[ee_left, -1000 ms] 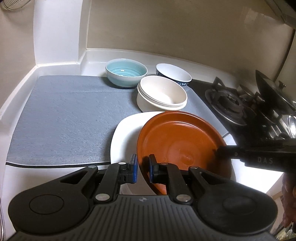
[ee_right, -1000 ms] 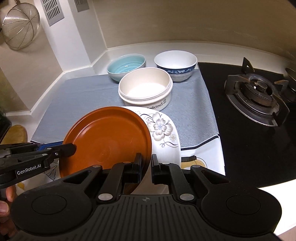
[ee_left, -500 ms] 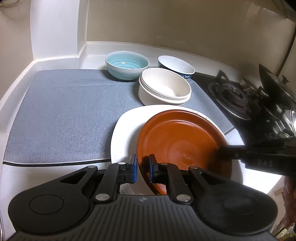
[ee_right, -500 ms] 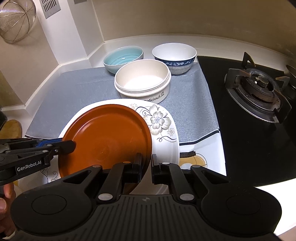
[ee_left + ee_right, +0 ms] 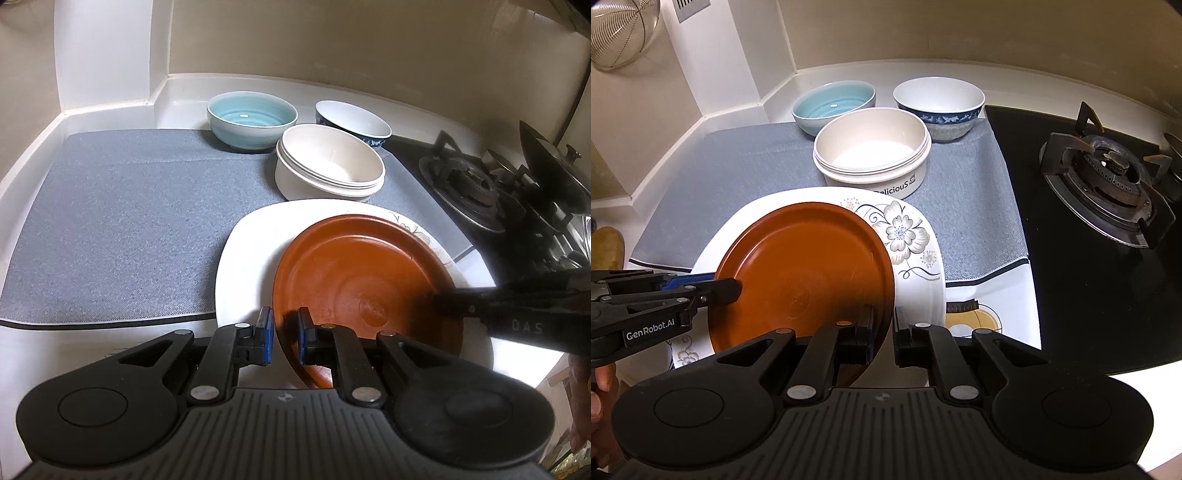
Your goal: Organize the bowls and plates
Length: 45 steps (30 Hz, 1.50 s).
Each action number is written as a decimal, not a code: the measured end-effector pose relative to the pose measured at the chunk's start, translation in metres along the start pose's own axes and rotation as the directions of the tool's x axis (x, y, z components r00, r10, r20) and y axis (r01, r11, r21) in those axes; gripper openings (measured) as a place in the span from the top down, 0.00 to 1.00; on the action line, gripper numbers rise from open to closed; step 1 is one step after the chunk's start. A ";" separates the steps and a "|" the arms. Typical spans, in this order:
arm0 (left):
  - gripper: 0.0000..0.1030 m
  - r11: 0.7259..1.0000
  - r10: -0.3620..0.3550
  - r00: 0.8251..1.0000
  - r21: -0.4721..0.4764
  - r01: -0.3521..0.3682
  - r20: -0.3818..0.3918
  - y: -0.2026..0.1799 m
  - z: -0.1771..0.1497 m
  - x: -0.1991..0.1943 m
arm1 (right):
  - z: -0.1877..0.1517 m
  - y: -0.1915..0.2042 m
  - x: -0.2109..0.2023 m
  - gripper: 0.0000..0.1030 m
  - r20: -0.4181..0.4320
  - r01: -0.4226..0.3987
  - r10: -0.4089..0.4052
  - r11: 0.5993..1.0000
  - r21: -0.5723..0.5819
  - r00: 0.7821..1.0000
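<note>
both claws on the brown plate (image 5: 805, 273)

My left claw (image 5: 282, 341) and right claw (image 5: 884, 338) each pinch its rim, over the floral plate (image 5: 908, 236).

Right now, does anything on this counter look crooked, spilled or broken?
Nothing looks spilled or broken. Only the brown plate is not flat: both grippers, left and right, grip its rim and hold it tilted over the white flowered plate. The three bowls stand upright on the grey mat.
</note>
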<state>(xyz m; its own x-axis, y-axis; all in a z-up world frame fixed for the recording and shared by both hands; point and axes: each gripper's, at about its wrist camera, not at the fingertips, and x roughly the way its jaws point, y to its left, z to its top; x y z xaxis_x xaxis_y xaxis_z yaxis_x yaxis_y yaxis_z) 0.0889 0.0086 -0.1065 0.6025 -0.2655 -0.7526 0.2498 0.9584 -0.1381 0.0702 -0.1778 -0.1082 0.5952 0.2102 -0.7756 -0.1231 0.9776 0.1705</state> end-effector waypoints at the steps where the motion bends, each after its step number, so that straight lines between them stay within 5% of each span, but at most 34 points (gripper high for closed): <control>1: 0.88 1.000 0.001 1.000 -0.001 -0.001 -0.002 0.000 0.000 0.000 | 0.000 0.000 0.002 0.87 -0.007 0.002 -0.002 1.000 -0.004 1.000; 7: 0.78 1.000 0.005 1.000 -0.017 -0.005 0.010 0.002 -0.001 -0.004 | 0.000 0.002 0.005 0.86 -0.025 0.011 -0.012 1.000 -0.027 1.000; 9: 0.78 1.000 0.013 1.000 -0.024 -0.012 0.014 0.003 -0.002 -0.006 | 0.000 0.001 0.004 0.76 -0.024 0.022 -0.023 0.999 -0.031 0.999; 22: 0.78 0.983 0.085 0.992 -0.170 -0.069 0.091 0.016 -0.008 -0.043 | 0.003 -0.025 -0.021 0.71 0.079 -0.015 0.016 1.000 -0.004 0.997; 33: 0.78 0.908 0.150 0.988 -0.392 -0.149 -0.027 0.016 -0.018 -0.033 | 0.006 -0.063 0.008 0.70 -0.040 -0.149 0.150 0.988 0.029 0.988; 45: 0.78 0.839 0.174 0.982 -0.511 -0.186 -0.072 0.009 -0.031 -0.032 | 0.010 -0.077 0.028 0.73 -0.143 -0.354 0.347 0.935 -0.022 0.927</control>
<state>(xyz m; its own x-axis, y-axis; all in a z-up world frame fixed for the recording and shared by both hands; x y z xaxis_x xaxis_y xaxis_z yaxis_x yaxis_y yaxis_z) 0.0484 0.0286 -0.1036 0.5810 -0.0864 -0.8093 -0.2901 0.9071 -0.3051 0.1044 -0.2470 -0.1366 0.3956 0.5351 -0.7464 -0.3430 0.8400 0.4204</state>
